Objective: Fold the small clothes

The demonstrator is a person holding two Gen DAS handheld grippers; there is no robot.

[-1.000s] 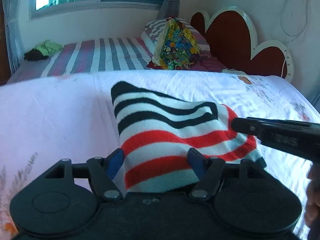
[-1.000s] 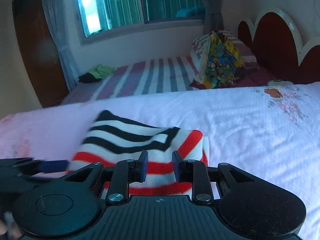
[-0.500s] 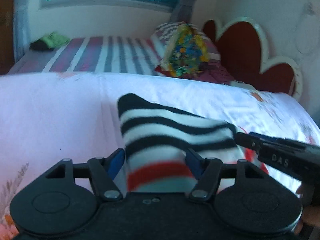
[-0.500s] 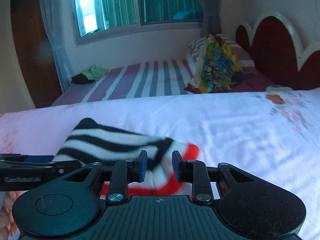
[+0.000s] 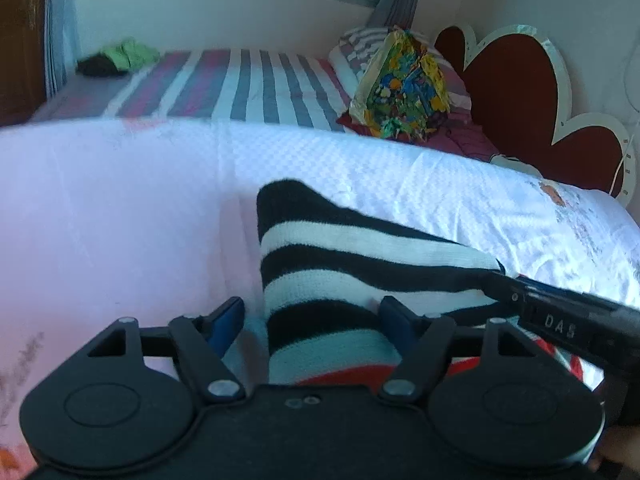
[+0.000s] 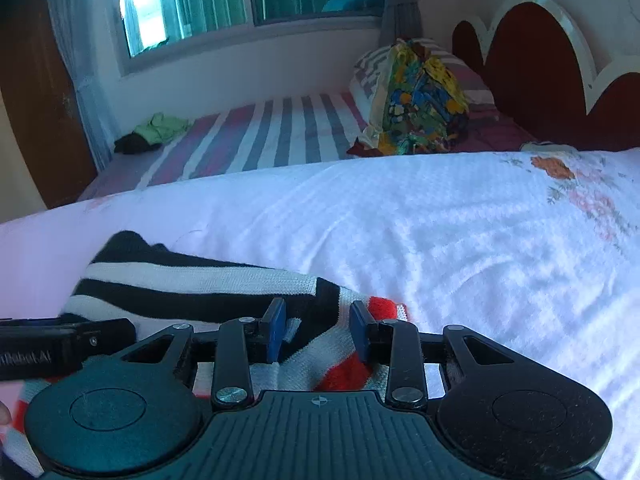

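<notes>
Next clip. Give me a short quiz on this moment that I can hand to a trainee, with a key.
1. Multiple choice: the striped garment lies on
A) a wooden floor
B) a white bedspread
C) a chair
2. True or false: the left claw is clamped tight on the garment.
3. Short answer: what sits by the pillow on the far striped bed?

Key
1. B.
2. False: its jaws stand wide, with the garment between them and one pad clear of the cloth.
3. A multicoloured bundle.
</notes>
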